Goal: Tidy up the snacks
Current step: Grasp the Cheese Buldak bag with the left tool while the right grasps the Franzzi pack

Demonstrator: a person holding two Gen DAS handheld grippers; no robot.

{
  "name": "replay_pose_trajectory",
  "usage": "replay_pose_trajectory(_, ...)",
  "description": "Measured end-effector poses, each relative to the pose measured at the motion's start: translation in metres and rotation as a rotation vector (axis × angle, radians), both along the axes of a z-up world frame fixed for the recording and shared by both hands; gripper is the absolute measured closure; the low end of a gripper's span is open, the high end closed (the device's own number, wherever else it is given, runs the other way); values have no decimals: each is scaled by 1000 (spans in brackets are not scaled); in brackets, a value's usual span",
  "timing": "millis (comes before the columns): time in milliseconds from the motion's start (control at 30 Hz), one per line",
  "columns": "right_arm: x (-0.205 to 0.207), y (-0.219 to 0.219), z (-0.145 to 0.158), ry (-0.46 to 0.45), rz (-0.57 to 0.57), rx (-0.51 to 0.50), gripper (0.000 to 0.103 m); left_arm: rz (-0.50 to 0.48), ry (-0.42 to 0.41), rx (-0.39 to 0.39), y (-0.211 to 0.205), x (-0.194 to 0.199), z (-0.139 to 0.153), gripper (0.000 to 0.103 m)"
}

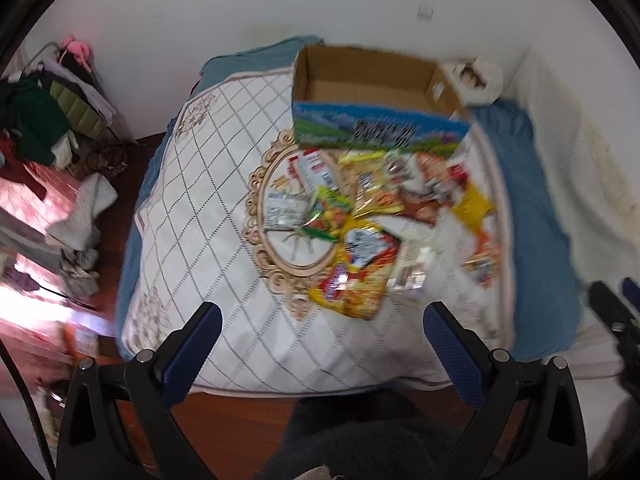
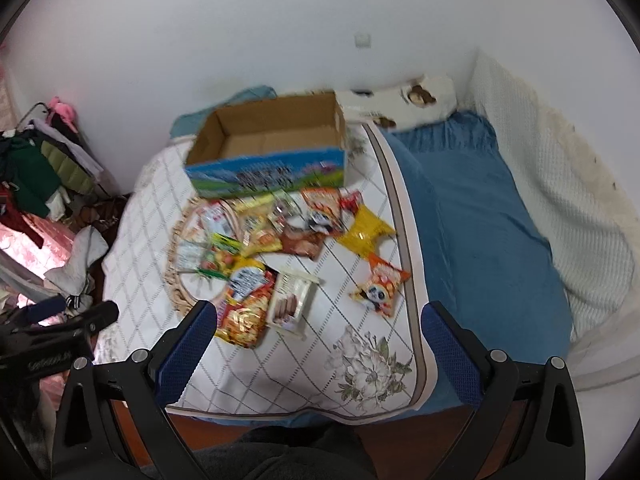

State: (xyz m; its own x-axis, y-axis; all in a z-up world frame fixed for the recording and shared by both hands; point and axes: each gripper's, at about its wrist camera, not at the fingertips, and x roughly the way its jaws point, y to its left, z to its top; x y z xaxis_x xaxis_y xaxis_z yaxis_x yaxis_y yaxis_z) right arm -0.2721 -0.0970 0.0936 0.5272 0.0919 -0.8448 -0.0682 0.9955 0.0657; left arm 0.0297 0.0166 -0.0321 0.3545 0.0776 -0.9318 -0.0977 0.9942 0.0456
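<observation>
L gripper (image 1: 322,326) + R gripper (image 2: 318,322): both jaws spread wide, nothing held. Snack packets (image 2: 280,248) piled ahead of both on quilt (image 2: 280,368); open cardboard box (image 2: 268,148) just beyond pile.

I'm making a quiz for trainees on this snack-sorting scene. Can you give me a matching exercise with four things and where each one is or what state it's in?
Things:
1. cardboard box
2. yellow packet
3. orange panda packet
4. wafer packet

Places or states:
A. alone near the blanket's right border, nearest the blue sheet
B. open and empty, at the far end of the blanket
C. clear wrap, brown sticks inside, beside the big red-and-yellow bag
D. crinkled, at the right end of the snack pile by the box

Pairs: 1-B, 2-D, 3-A, 4-C
</observation>
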Motion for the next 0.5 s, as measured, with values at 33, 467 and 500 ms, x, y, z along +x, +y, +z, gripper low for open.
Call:
replay_pose_trajectory(33, 6, -4, -12, 20, -13, 10, 0, -16, 14, 20, 0, 7, -14, 0)
replay_pose_trajectory(467, 62, -23, -214, 307, -96, 41, 24, -287, 309, 133, -42, 110, -213, 0)
replay_pose_trajectory(500, 63, -22, -223, 322, -99, 43, 24, -322, 333, 150, -49, 115, -228, 0)
